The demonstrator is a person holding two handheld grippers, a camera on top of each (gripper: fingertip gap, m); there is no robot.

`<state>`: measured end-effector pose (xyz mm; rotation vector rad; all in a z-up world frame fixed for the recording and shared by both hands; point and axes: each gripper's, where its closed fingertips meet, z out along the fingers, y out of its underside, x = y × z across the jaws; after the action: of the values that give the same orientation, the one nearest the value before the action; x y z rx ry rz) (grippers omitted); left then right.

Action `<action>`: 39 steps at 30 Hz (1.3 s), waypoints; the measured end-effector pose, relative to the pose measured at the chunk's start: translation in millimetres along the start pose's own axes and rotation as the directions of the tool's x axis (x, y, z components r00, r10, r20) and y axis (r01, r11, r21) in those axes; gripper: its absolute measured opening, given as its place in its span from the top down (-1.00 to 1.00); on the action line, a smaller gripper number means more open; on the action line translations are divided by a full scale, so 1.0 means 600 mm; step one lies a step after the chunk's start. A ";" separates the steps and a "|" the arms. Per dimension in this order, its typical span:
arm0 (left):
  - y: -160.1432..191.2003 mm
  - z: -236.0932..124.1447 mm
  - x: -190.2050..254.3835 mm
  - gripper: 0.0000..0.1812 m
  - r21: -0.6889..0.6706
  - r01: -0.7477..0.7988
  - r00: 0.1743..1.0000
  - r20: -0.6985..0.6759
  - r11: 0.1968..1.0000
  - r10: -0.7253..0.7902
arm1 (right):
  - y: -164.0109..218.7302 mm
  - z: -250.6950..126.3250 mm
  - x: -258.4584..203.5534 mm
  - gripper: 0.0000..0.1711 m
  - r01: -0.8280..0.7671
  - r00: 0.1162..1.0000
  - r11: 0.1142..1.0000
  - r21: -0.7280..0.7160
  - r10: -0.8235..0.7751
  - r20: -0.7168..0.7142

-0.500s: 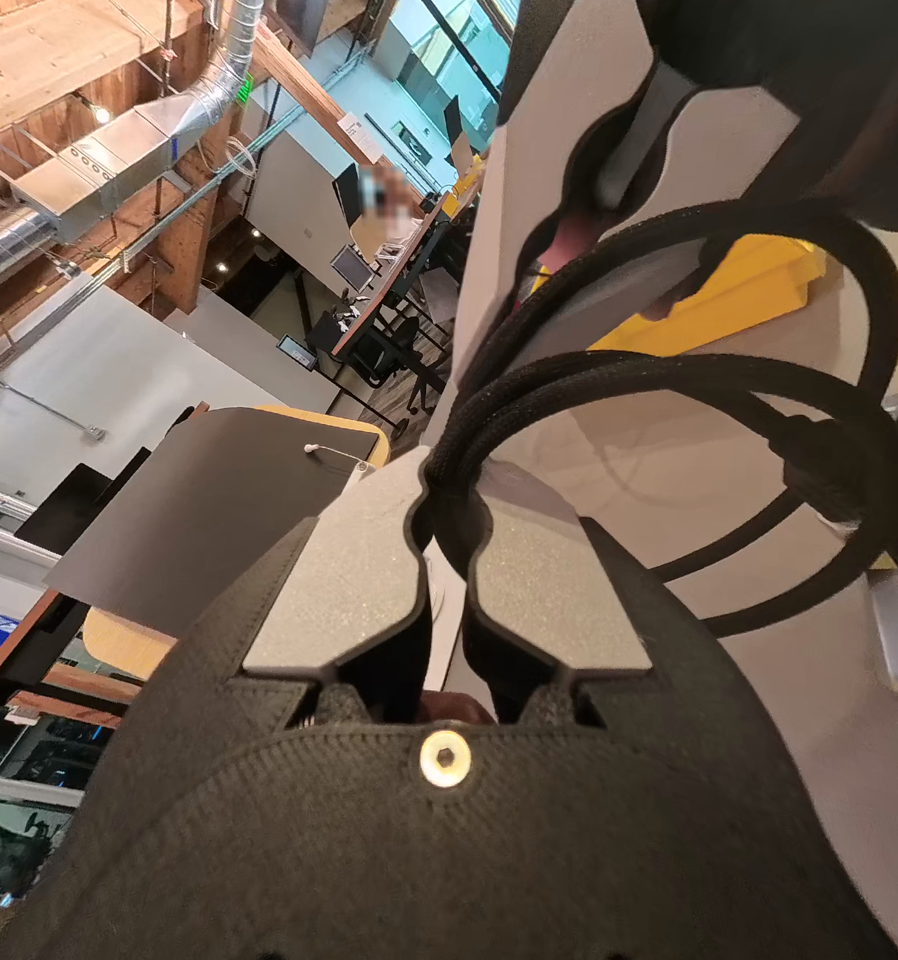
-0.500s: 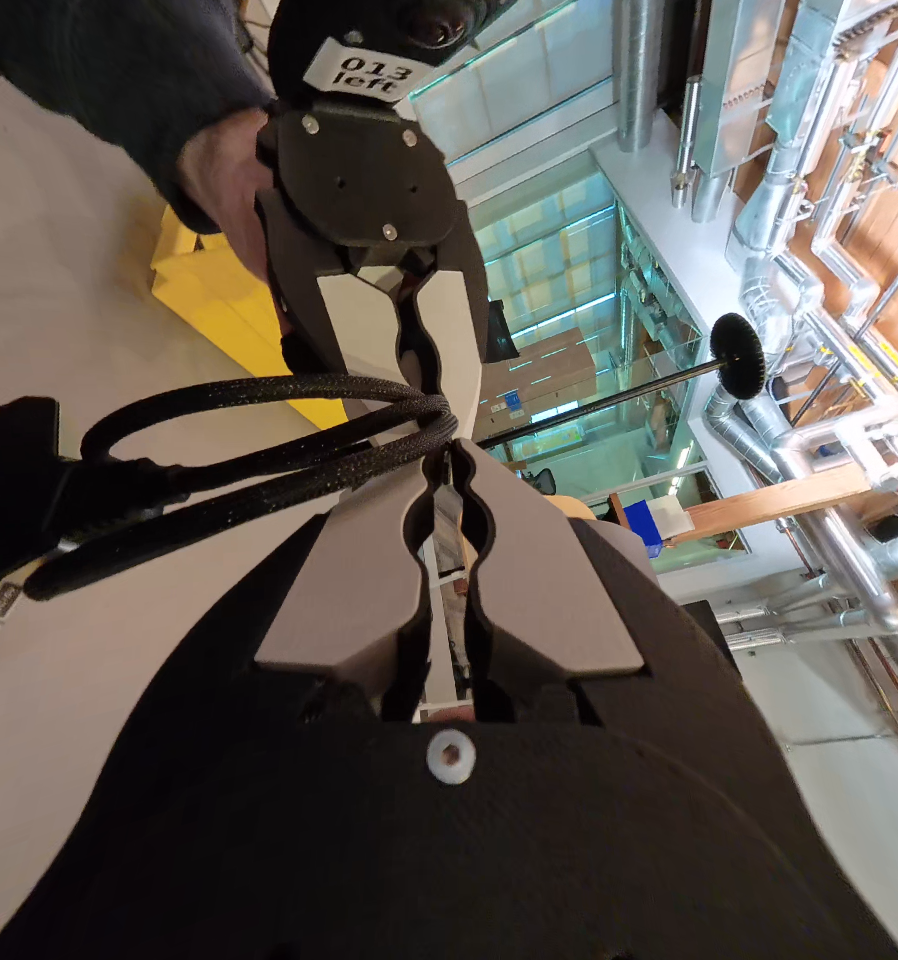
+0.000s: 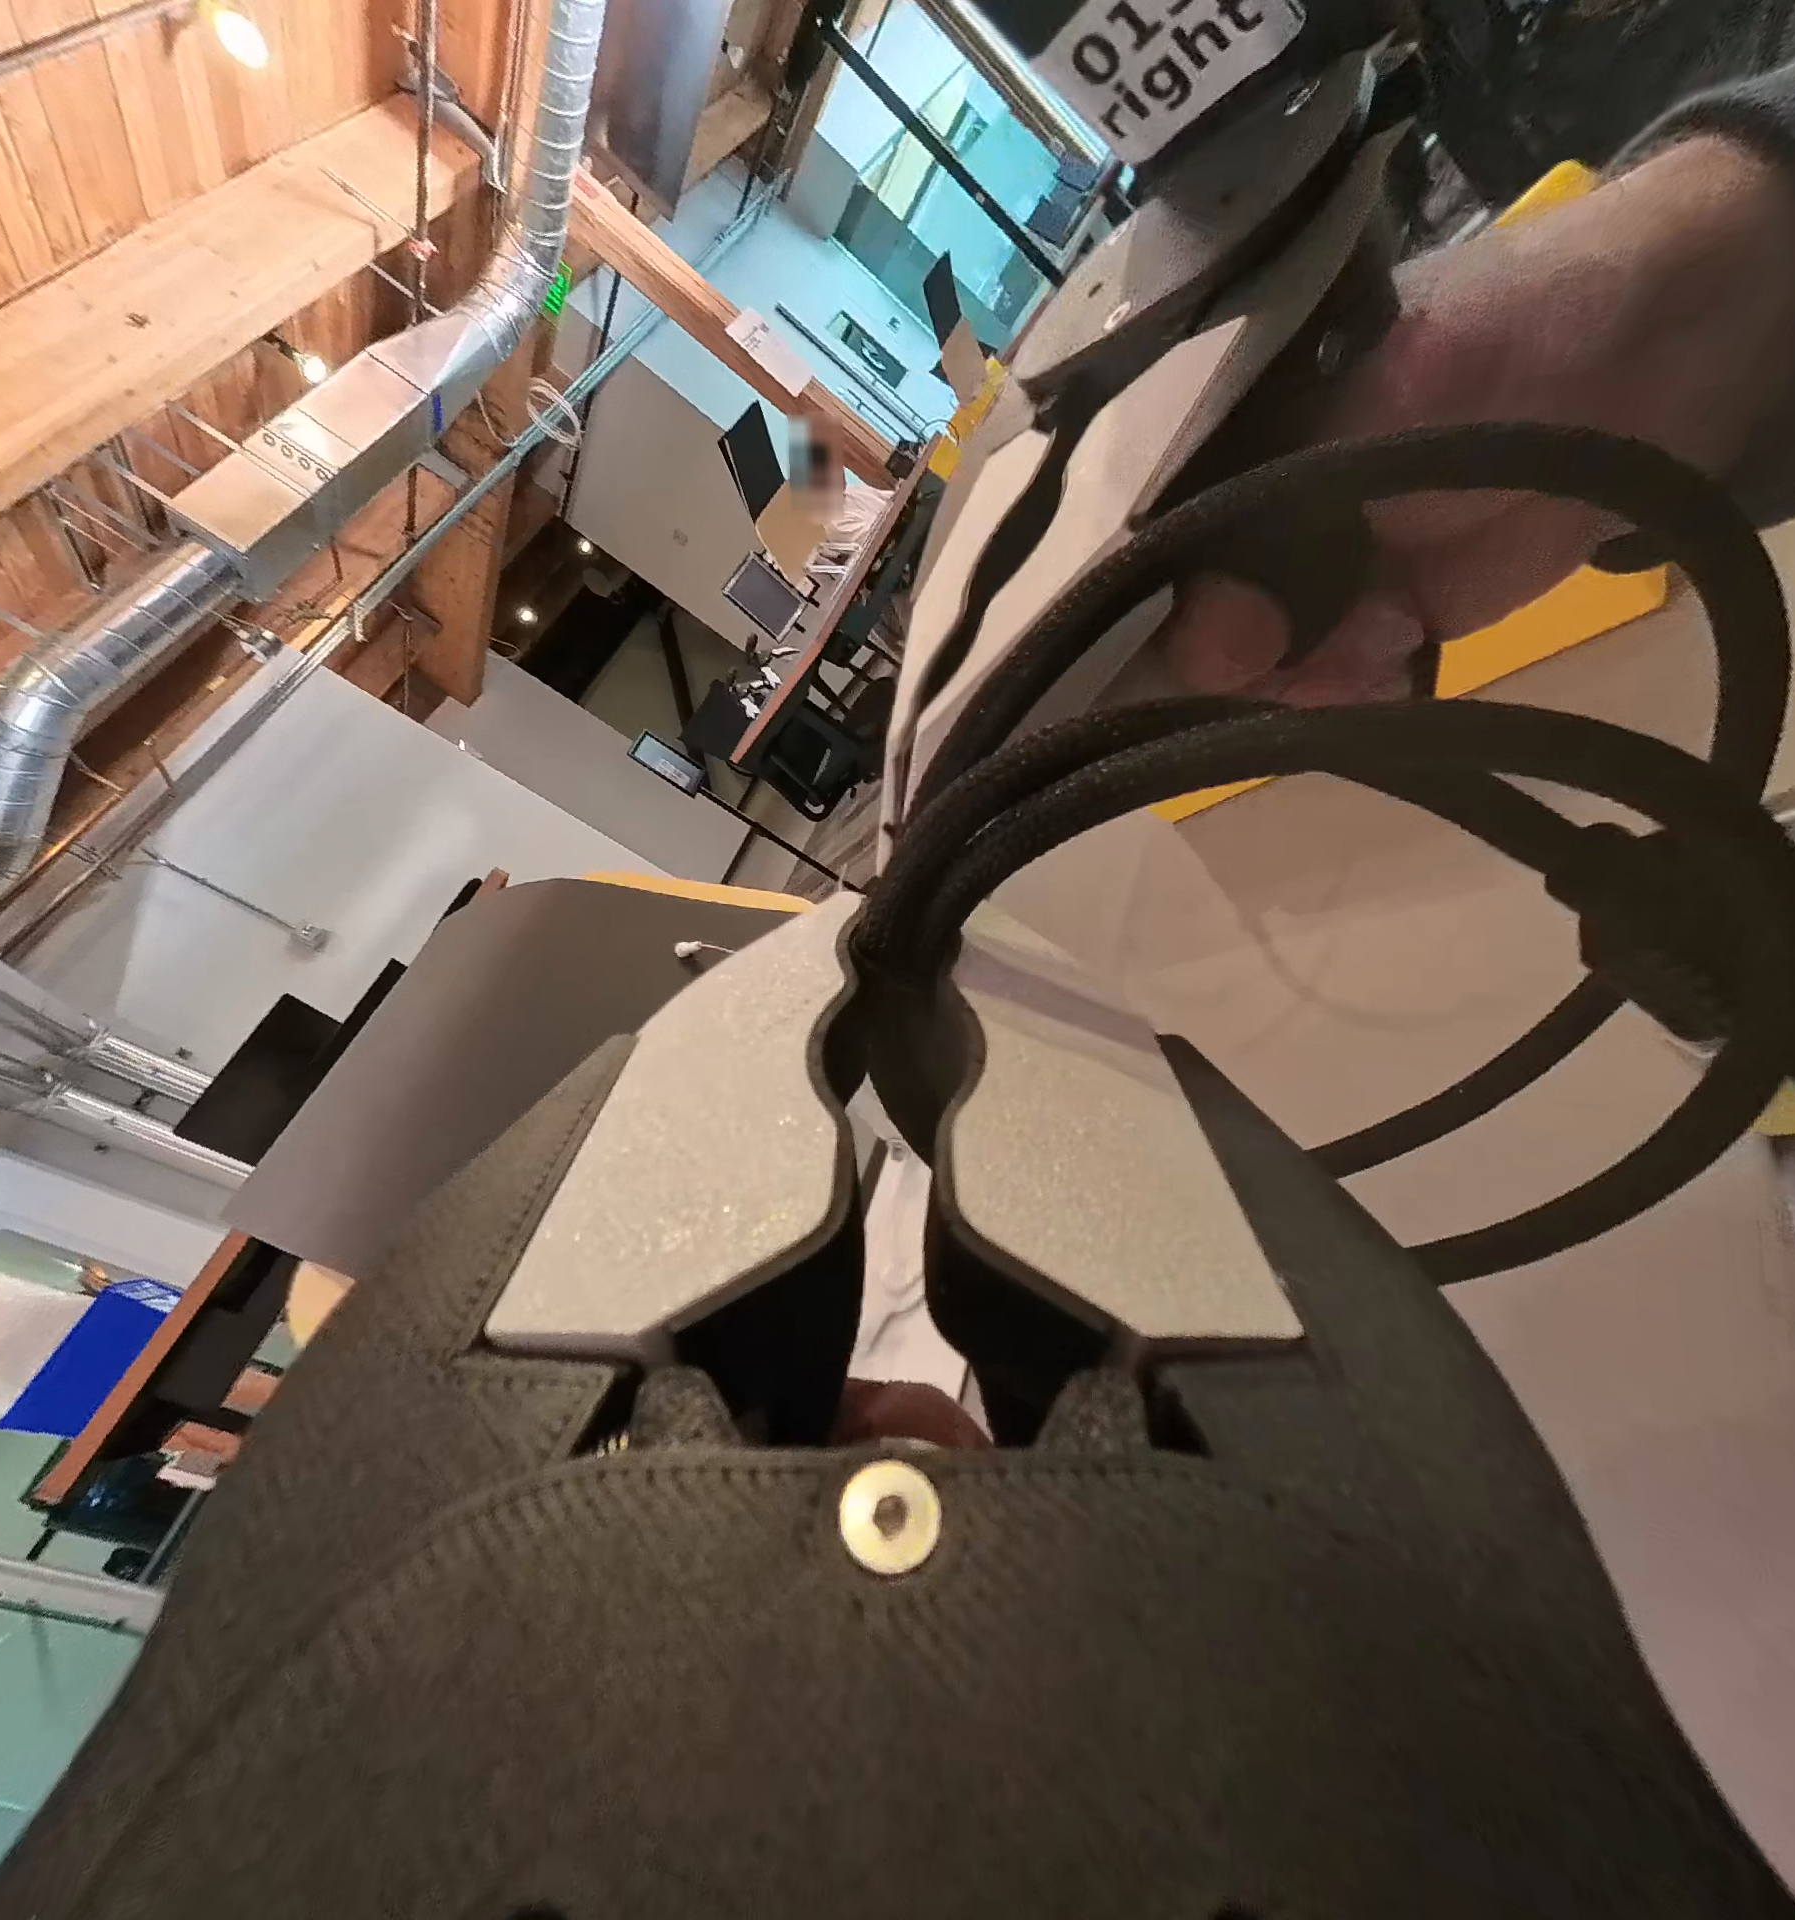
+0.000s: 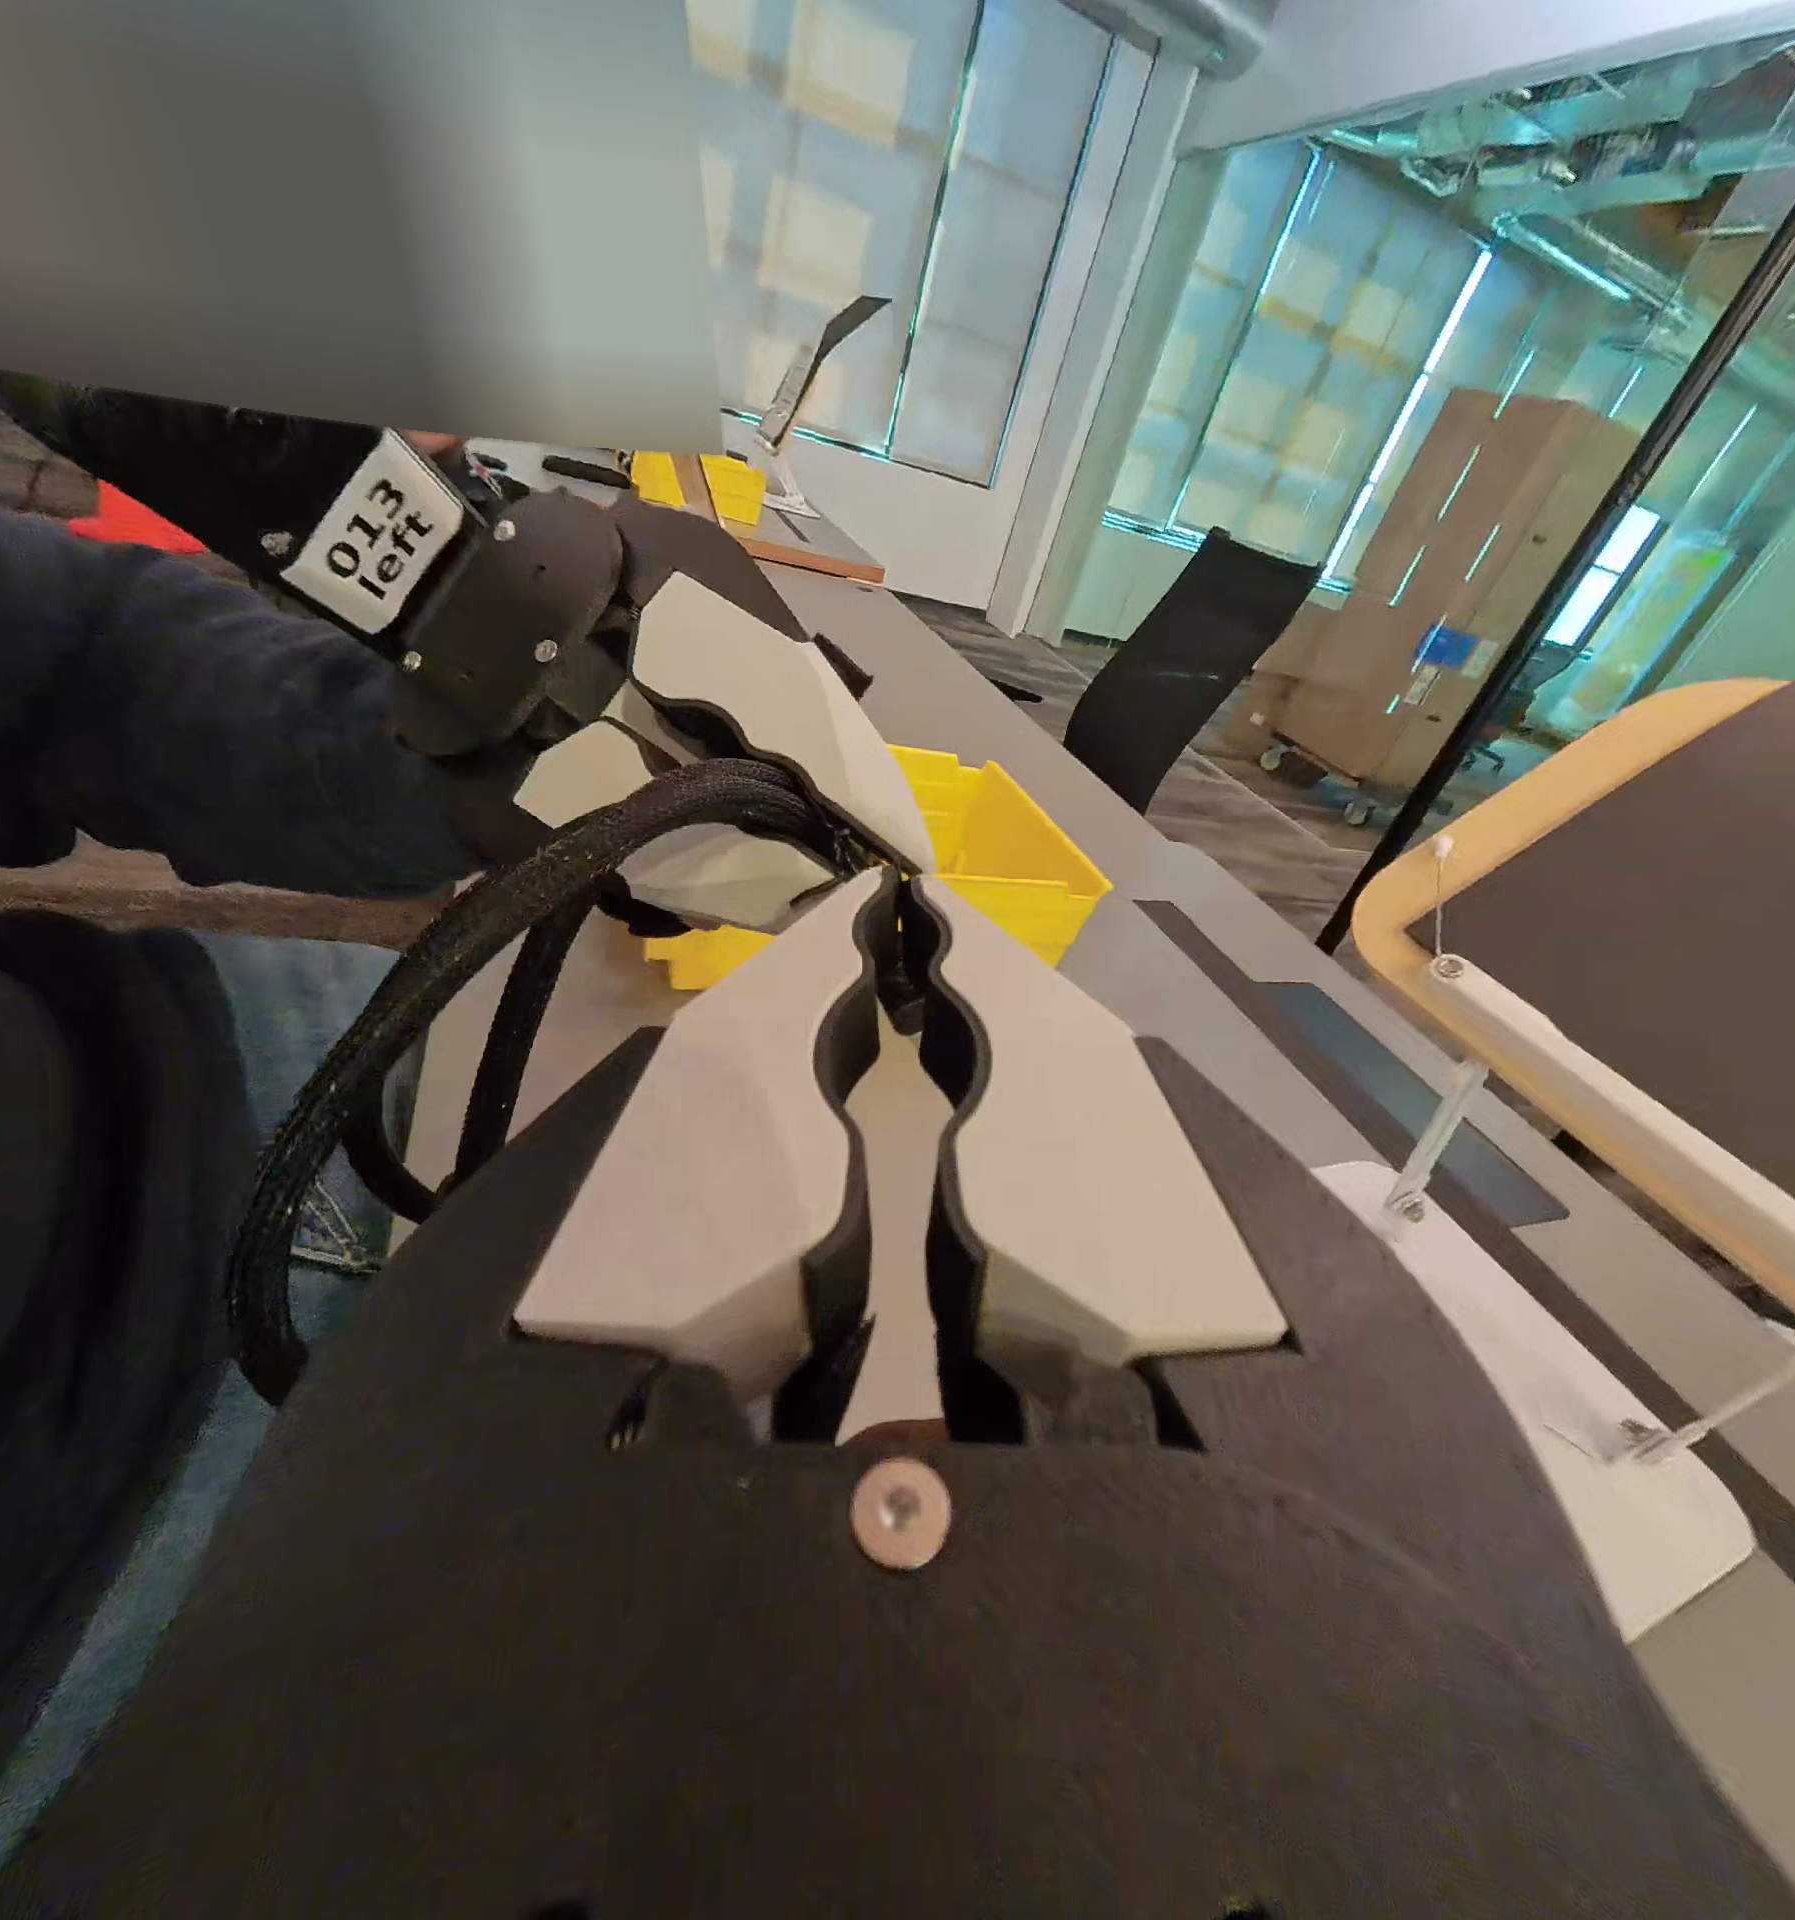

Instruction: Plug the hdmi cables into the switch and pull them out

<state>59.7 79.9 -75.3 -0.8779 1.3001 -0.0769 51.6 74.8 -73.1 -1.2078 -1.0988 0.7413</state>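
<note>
Pinching braided cables w/ both fingers' tips | yellow bin just behind

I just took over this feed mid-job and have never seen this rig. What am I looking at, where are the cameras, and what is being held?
No robot arm: a person holds two hand-held grippers with pale grey fingers. Each picture comes from a camera on one gripper, looking along its fingers. The left gripper is shut on the black braided cables, looped beside it. The right gripper meets it tip to tip, closed on something dark, probably the same bundle. A yellow plastic bin sits on the grey table behind.
</note>
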 end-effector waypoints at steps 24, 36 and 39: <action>0.012 0.007 0.014 0.93 -0.028 0.158 0.982 -0.103 0.987 -0.160 | 0.009 -0.023 -0.035 0.94 0.856 0.484 0.470 -0.214 -0.875 0.019; 0.014 0.011 0.023 0.93 -0.045 0.178 0.975 -0.131 0.983 -0.182 | 0.012 -0.017 -0.034 0.96 0.861 0.478 0.459 -0.221 -0.877 0.044; 0.014 0.011 0.024 0.93 -0.049 0.162 0.977 -0.134 0.986 -0.167 | 0.016 -0.012 -0.028 0.95 0.866 0.463 0.440 -0.237 -0.885 0.052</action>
<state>66.3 81.5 -91.7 -1.0267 1.3583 -0.2475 53.8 59.2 -86.8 -0.6433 -1.5645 -0.2832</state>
